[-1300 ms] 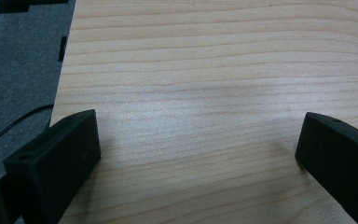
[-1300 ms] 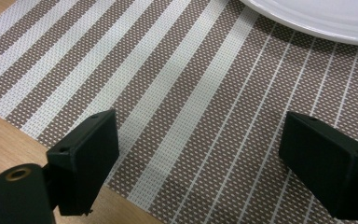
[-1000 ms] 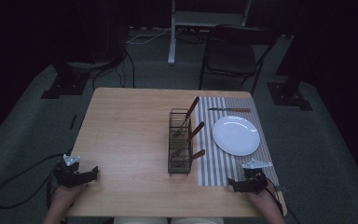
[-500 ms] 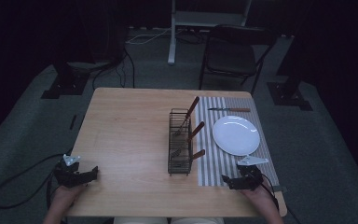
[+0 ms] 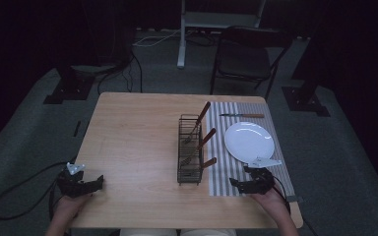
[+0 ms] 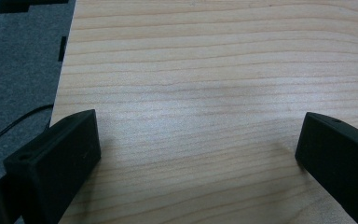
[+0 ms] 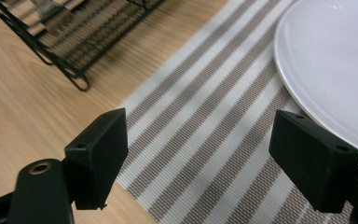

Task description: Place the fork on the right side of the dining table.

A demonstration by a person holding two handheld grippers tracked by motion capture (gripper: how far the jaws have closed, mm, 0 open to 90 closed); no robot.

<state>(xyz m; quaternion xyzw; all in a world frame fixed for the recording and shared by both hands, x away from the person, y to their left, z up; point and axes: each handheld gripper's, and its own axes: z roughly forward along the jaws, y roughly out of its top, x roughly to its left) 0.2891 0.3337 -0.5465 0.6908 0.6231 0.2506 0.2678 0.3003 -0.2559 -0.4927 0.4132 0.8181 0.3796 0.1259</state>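
Note:
My left gripper (image 5: pixel 100 182) rests at the table's near left corner. In the left gripper view my left gripper (image 6: pixel 198 135) is open, with bare wood between its jaws. My right gripper (image 5: pixel 235 184) hovers over the near end of a striped placemat (image 5: pixel 226 182). It points left toward a black wire rack (image 5: pixel 189 147) that holds three wooden-handled utensils. In the right gripper view my right gripper (image 7: pixel 200 140) is open; its jaws have just been closing a little, with nothing between them. A white plate (image 7: pixel 335 60) lies just beyond its right jaw.
The wooden table (image 5: pixel 138 142) has bare wood across its left half. A wooden-handled knife (image 5: pixel 242 116) lies at the placemat's far end, beyond the plate (image 5: pixel 249 141). A folding chair (image 5: pixel 246 59) and stand legs are on the floor behind the table. A cable (image 5: pixel 19 189) trails off the left gripper.
My right gripper has lifted and shifted left over the placemat, toward the rack. My left gripper has stayed where it was.

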